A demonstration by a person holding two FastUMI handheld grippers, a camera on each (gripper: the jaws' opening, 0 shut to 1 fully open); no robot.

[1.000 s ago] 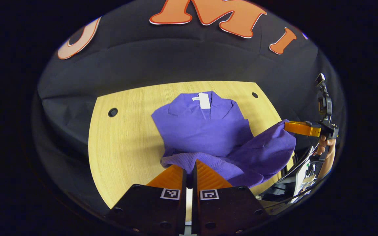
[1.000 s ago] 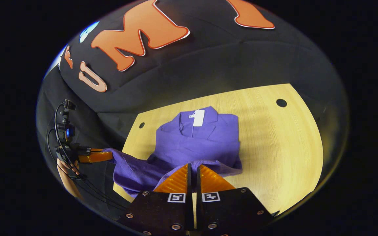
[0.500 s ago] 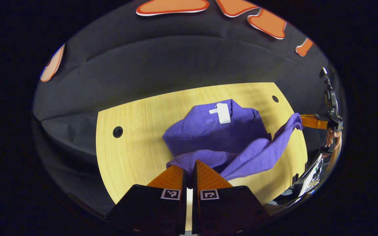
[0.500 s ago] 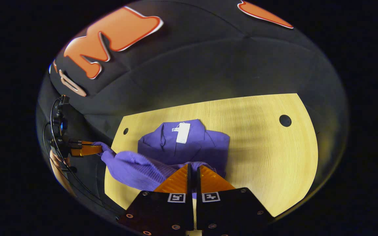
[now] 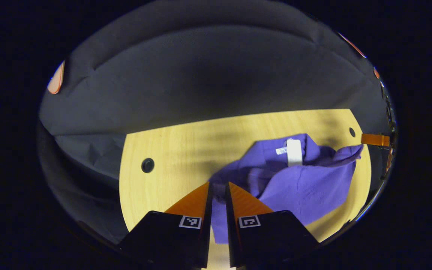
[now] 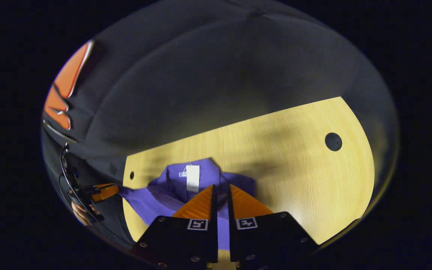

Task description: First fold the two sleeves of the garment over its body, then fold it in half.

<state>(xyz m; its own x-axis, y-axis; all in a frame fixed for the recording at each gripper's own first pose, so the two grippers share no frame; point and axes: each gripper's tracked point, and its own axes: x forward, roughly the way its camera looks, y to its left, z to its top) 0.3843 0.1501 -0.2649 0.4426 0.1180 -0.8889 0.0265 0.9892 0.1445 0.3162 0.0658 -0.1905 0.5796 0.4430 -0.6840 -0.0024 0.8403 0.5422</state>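
The purple garment (image 5: 302,187) lies on the pale wooden bench (image 5: 171,150), toward its near edge, with its collar and a white tag (image 5: 294,152) at the far side. Its lower part is lifted off the wood and hangs stretched as a sheet between the two grippers, so it partly overhangs the body of the garment beneath. In the left gripper view the left gripper (image 5: 218,185) sits at the bottom, its fingers close together with a narrow gap, and a strip of purple cloth runs down between them; they appear to be pinching the hem. Far to the right in that view the right gripper (image 5: 374,140) holds the other corner of the cloth, which is drawn up to a point at its tip. In the right gripper view the same garment (image 6: 163,198) shows with its tag (image 6: 192,178) just beyond the gripper (image 6: 220,187), whose fingers are likewise nearly together with cloth between them. Off to the left there, the left gripper (image 6: 105,192) and a hand (image 6: 80,213) behind it grip the stretched edge. Two round holes (image 5: 147,165) are set in the bench, and the black cloth wall (image 5: 201,75) rises behind.
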